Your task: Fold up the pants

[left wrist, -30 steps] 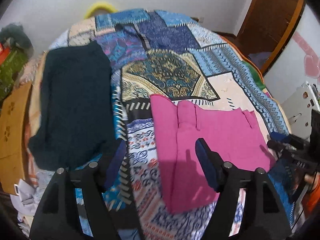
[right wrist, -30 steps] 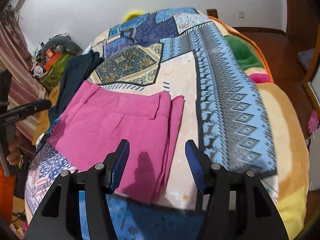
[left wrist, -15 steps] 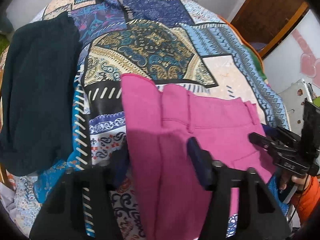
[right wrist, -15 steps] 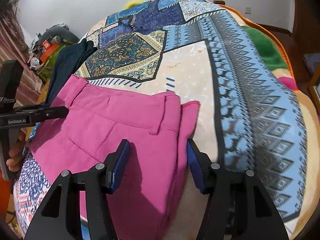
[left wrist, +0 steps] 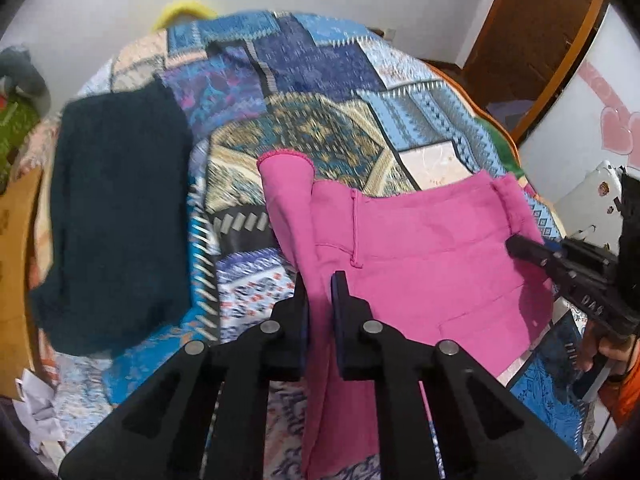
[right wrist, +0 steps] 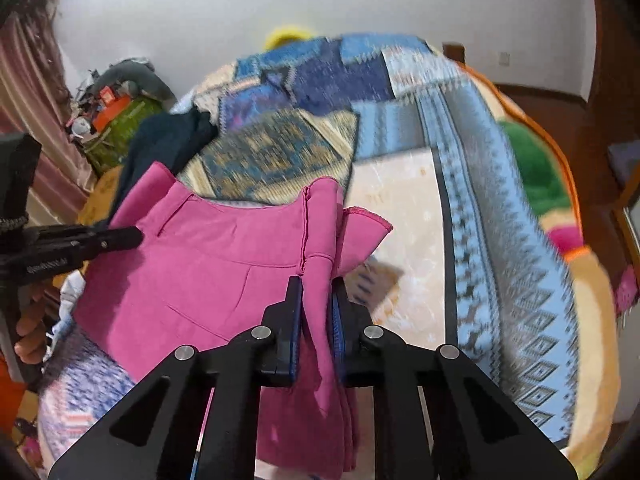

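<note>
The pink pants [left wrist: 420,248] are folded and held lifted off the patterned bedspread [left wrist: 320,80]. My left gripper [left wrist: 319,284] is shut on the pants' left edge, cloth pinched between its jaws. My right gripper [right wrist: 317,288] is shut on the pants' right edge [right wrist: 316,240], where the waistband end sticks up. Each gripper shows in the other's view: the right one [left wrist: 524,250] at the pants' far side, the left one [right wrist: 128,238] likewise. The pants [right wrist: 224,260] sag between the two grips.
A dark teal folded garment [left wrist: 116,208] lies on the bed to the left. Clutter and a green bag [right wrist: 120,120] sit beside the bed by a curtain. A wooden door [left wrist: 532,32] and white wall stand at the right. The bed edge drops off on the right [right wrist: 580,260].
Both grippers have gone from open above the flat pants to shut on its two side edges, and the pants have been lifted off the bedspread.
</note>
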{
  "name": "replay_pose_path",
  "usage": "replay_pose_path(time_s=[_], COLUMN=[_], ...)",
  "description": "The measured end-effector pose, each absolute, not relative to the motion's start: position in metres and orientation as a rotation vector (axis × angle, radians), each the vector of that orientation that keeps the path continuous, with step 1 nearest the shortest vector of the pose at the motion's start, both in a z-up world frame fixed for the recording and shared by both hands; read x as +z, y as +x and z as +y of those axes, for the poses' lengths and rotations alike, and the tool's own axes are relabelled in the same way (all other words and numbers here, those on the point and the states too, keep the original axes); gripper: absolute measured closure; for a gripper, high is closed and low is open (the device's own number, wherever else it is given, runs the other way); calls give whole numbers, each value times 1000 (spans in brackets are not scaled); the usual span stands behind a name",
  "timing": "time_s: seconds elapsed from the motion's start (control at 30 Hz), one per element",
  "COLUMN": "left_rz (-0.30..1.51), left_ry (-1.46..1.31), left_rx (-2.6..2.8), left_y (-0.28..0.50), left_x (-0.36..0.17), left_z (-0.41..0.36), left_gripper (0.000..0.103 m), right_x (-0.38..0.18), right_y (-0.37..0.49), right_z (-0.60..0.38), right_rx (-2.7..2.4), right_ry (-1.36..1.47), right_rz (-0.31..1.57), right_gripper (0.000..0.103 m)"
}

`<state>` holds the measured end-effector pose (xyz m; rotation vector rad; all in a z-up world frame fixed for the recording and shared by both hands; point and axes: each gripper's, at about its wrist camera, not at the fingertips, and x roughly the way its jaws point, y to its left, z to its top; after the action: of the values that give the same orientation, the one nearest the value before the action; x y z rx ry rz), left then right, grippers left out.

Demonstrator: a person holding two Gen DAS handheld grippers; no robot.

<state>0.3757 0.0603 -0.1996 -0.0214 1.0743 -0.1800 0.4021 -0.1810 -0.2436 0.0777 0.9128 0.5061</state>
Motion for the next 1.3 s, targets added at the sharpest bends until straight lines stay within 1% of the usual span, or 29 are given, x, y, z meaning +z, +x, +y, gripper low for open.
replay_pose_path(time_s=[0.33,0.5,0.67,0.83,0.97,1.1,1.3], left_rz=[912,850,806,817,826,855,981], left_ry=[-30,-48,-65,-83,-98,-108,-123], left_rx=[-75,18,98,190,234,276,335], left_y=[354,347,346,359,371,392,426], left_x=[-131,-104,-94,-104,-123,-157,-228], left_z=[115,163,206,251,281,302,322], left_gripper=[93,93,93,93,93,93,93], right_x=[-174,-155,-145,-145,-158,-179,-226], right_y=[401,409,420,434,449,464,485], right_z=[-130,-86,-33,13,44,69,98], right_rx=[579,631,681,712,724,731,682], right_ry=[36,38,19,10,3,0,18], right_rz=[769,727,700,690,719,756,850], right_gripper=[91,91,91,91,91,91,91])
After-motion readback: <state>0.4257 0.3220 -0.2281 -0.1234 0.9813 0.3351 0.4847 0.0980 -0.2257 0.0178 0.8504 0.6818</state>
